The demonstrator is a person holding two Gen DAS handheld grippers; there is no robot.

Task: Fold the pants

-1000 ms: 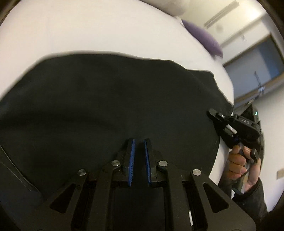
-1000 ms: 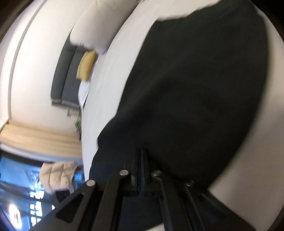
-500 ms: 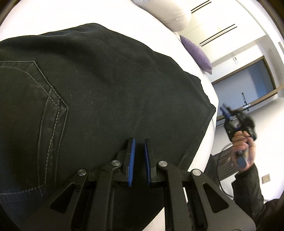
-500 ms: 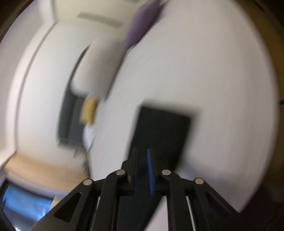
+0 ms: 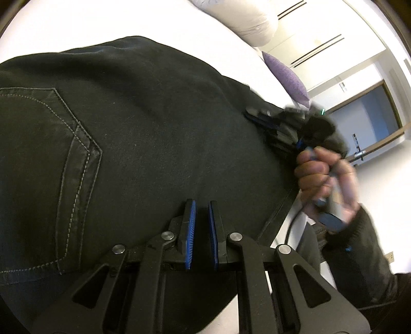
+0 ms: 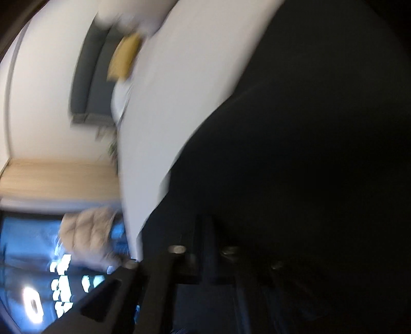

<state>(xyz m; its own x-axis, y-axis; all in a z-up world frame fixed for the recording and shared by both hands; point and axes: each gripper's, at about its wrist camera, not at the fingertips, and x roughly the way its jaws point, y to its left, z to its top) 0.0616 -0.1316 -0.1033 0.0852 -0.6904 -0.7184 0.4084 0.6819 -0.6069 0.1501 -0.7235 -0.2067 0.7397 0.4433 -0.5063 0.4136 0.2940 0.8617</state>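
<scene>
Black pants (image 5: 154, 128) lie spread on the white bed (image 5: 128, 20), a stitched back pocket (image 5: 51, 154) at the left. My left gripper (image 5: 202, 201) sits low at their near edge, its blue pads almost together with dark cloth in the narrow gap. My right gripper (image 5: 250, 113), blurred and held by a hand (image 5: 321, 174), rests its tips on the pants near their right edge. In the right wrist view the right gripper (image 6: 205, 218) is dark against the pants (image 6: 308, 128); its jaws are closing to a single line, and I see no cloth between them.
A white pillow (image 5: 244, 18) and a purple cushion (image 5: 285, 74) lie at the bed's far side, a doorway (image 5: 372, 115) beyond. The right wrist view shows the bed sheet (image 6: 179, 90), a grey sofa (image 6: 87, 77) with a yellow cushion (image 6: 125, 56), and a beige jacket (image 6: 87, 236) by a dark window.
The right gripper let go at the pants' right edge, swung up off the bed, then came back down onto the pants. The left gripper slid until the pocket showed, then held still.
</scene>
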